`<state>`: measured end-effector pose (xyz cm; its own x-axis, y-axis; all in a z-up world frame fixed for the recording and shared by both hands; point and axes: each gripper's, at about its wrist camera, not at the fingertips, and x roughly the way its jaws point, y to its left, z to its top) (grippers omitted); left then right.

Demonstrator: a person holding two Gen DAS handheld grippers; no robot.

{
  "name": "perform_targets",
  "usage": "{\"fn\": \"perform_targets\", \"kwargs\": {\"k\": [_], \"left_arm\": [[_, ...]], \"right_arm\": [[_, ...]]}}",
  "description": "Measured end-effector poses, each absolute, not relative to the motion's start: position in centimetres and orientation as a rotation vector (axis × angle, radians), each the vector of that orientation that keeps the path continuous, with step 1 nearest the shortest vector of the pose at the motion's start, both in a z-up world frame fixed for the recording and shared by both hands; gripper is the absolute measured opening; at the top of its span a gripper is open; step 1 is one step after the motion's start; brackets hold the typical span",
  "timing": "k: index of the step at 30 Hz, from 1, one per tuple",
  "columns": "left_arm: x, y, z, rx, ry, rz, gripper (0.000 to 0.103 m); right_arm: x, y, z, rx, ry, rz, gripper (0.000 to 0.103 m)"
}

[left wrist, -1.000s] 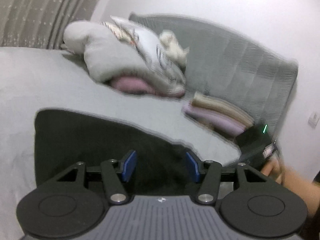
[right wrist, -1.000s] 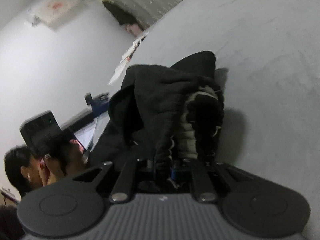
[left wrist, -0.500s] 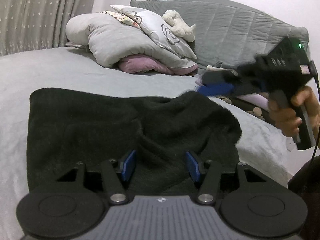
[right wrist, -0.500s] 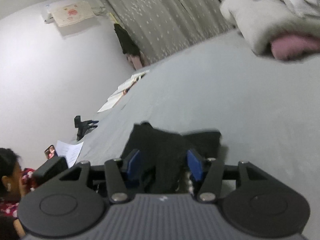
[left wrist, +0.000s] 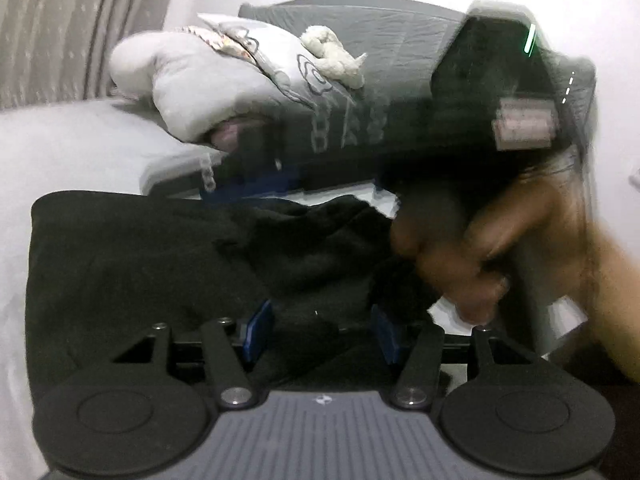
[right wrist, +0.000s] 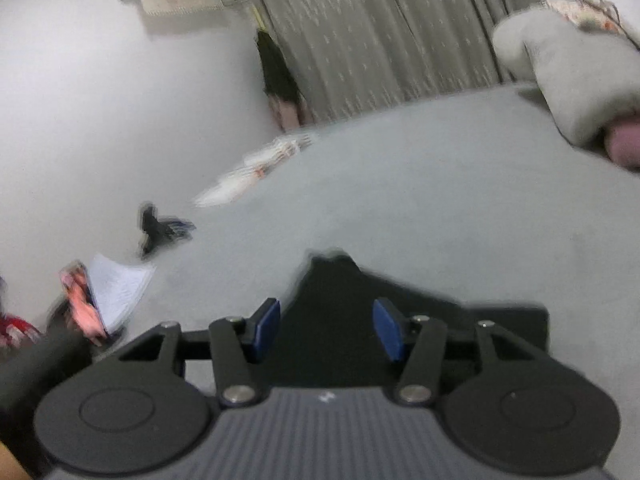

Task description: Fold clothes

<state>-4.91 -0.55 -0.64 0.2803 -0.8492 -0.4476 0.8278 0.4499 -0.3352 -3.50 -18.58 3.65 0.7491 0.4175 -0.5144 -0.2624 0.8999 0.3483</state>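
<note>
Two grippers are seen over one black garment (left wrist: 152, 264), which lies on the grey bed (right wrist: 440, 200) with its long axis running left to right. The left gripper (left wrist: 322, 334) is held with its blue pads spread and nothing between them, low over the near edge of the cloth. The right gripper (right wrist: 327, 334) is likewise spread and empty; in the left wrist view it is blurred, crossing above the far right part of the garment. The bunched right end is judged the part to be taken next, and the right gripper appears nearer to it.
</note>
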Motion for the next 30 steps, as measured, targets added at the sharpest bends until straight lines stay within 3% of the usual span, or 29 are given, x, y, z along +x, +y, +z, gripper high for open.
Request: {"fn": "perform_targets", "kwargs": {"k": [7, 16, 21, 23, 27, 30], "left_arm": [[-1.4, 3.4, 1.4, -0.163, 0.523, -0.946, 0.054], [3.3, 2.2, -1.4, -0.150, 0.539, -0.702, 0.052], [4.7, 3.1, -3.8, -0.188, 0.583, -0.695, 0.043], [3.5, 2.4, -4.9, -0.084, 0.507, -0.665, 0.032], [1.9, -0.6, -5.8, 0.128, 0.403, -0.590, 0.032], [2.0, 0.1, -5.6, 0.089, 0.402, -0.604, 0.032]], "right_arm": [[-4.4, -21.9, 3.3, 0.288, 0.568, 0.303, 0.051], [-5.5, -18.8, 1.9, -0.042, 0.534, 0.298, 0.055], [-5.6, -18.0, -1.5, -0.105, 0.521, 0.301, 0.055], [-5.8, -18.7, -2.2, -0.057, 0.508, 0.315, 0.054], [-5.8, -19.3, -3.2, -0.031, 0.504, 0.319, 0.054], [-5.9, -19.4, -3.2, -0.022, 0.508, 0.324, 0.055]]}}
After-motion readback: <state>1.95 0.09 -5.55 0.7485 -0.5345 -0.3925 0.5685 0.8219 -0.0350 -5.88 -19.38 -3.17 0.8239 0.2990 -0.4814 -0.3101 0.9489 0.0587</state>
